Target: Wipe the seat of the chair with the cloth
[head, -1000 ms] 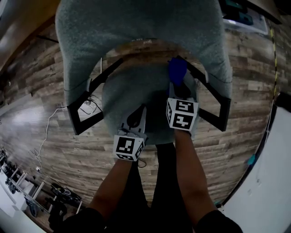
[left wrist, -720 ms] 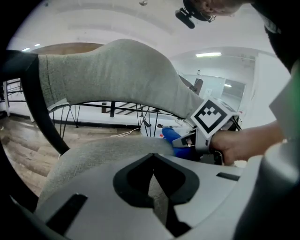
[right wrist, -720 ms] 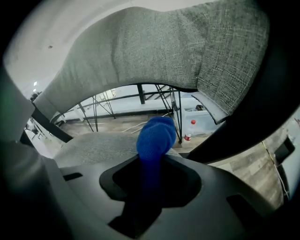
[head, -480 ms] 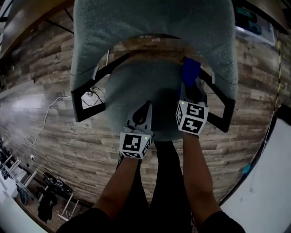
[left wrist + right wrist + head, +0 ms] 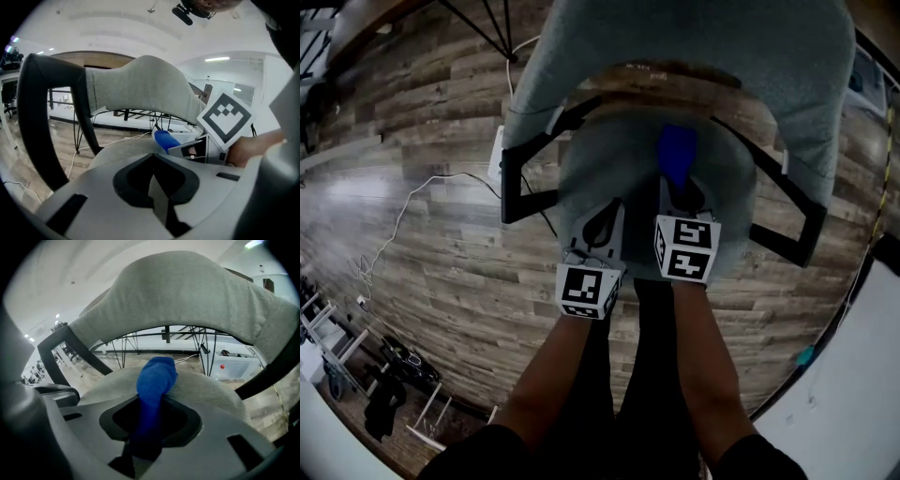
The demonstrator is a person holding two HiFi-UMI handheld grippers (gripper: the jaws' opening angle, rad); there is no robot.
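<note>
On the grey seat (image 5: 609, 173) of the chair (image 5: 694, 37): holding the blue cloth (image 5: 677, 155) clamped in the right gripper (image 5: 680, 190), with its bunched end seemingly resting mid-cushion, toward the backrest. Parking the left gripper (image 5: 605, 225) just beside, jaws together on nothing, near the front edge. Probably mid-wipe; no telling what's covered already. Likely sides and front left.
</note>
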